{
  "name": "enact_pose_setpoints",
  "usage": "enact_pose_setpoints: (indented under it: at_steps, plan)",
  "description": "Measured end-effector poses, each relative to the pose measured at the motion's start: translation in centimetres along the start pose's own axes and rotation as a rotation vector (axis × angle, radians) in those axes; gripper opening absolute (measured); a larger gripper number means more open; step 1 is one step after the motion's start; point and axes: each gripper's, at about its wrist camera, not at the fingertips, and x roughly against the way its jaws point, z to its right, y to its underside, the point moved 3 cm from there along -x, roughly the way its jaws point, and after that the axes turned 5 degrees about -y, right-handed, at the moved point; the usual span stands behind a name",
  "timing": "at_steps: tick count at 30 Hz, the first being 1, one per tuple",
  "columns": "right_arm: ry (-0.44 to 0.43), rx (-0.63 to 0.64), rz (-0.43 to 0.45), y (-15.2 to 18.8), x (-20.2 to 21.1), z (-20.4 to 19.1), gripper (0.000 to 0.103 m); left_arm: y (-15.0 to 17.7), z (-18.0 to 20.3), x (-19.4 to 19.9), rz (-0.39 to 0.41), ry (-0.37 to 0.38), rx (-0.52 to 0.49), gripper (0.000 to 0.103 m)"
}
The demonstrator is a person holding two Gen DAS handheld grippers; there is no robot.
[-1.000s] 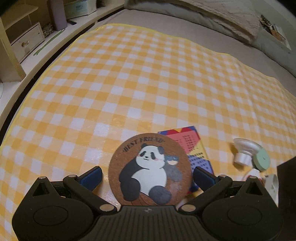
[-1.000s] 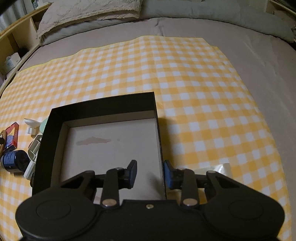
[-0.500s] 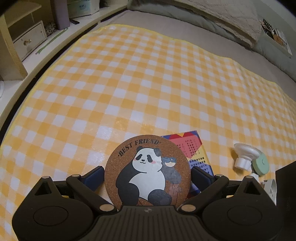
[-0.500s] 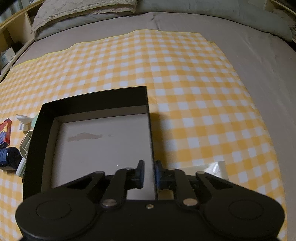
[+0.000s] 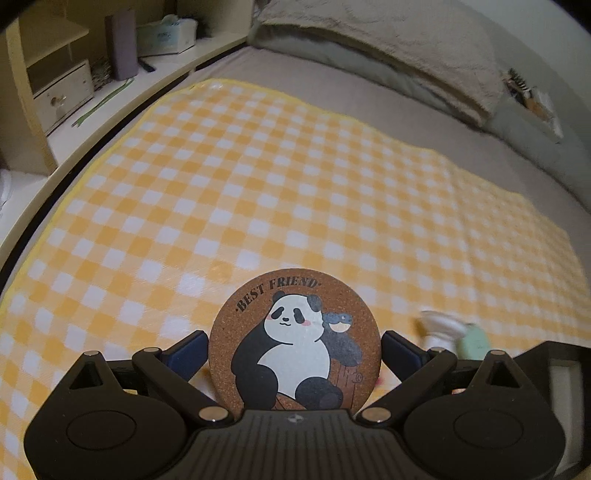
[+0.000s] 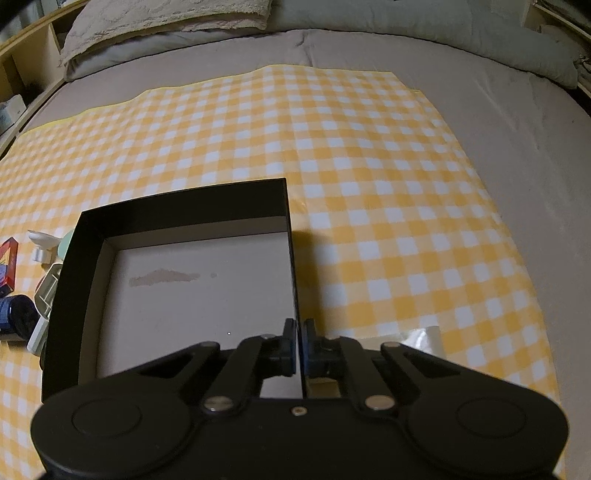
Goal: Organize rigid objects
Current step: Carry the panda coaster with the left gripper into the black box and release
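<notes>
Left gripper (image 5: 294,345) clamped edge-on across cork coaster (image 5: 294,341), held clear above the checked cloth (image 5: 258,192); light, stiff, grippy; right gripper (image 6: 299,341) just closed, pinching black box (image 6: 184,206) right wall.

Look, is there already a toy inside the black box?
No, the black box holds nothing; only its pale floor with a scuff mark shows, while the right gripper pinches its wall.

Grey bed (image 6: 517,155) bearing a yellow-checked cloth (image 6: 369,184); pillows (image 6: 166,22) lie along its far edge.
</notes>
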Motion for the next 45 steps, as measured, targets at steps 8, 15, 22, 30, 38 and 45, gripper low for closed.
enact_pose_setpoints:
  at_steps: [8,15,22,30,38,45]
  plan:
    - [0.016,0.007,-0.022,0.2,0.1,-0.5,0.004,1.0,6.0,3.1,0.035,0.139,-0.054,0.098]
    - [0.000,0.023,-0.010,0.3,0.3,-0.1,0.004,3.3,12.7,4.7,0.024,0.274,-0.130,0.098]
    - [-0.033,0.035,0.027,0.4,2.0,0.0,0.003,5.2,19.3,5.0,0.002,0.382,-0.196,0.098]
    - [-0.047,0.047,0.038,0.7,2.2,0.0,0.002,7.9,25.9,3.5,-0.063,0.428,-0.248,0.098]
    - [-0.056,0.043,0.043,0.7,2.4,0.0,0.002,9.9,31.6,0.3,-0.130,0.457,-0.271,0.098]
    - [-0.069,0.035,0.046,0.7,2.6,0.0,0.002,10.4,34.1,-2.4,-0.139,0.456,-0.237,0.098]
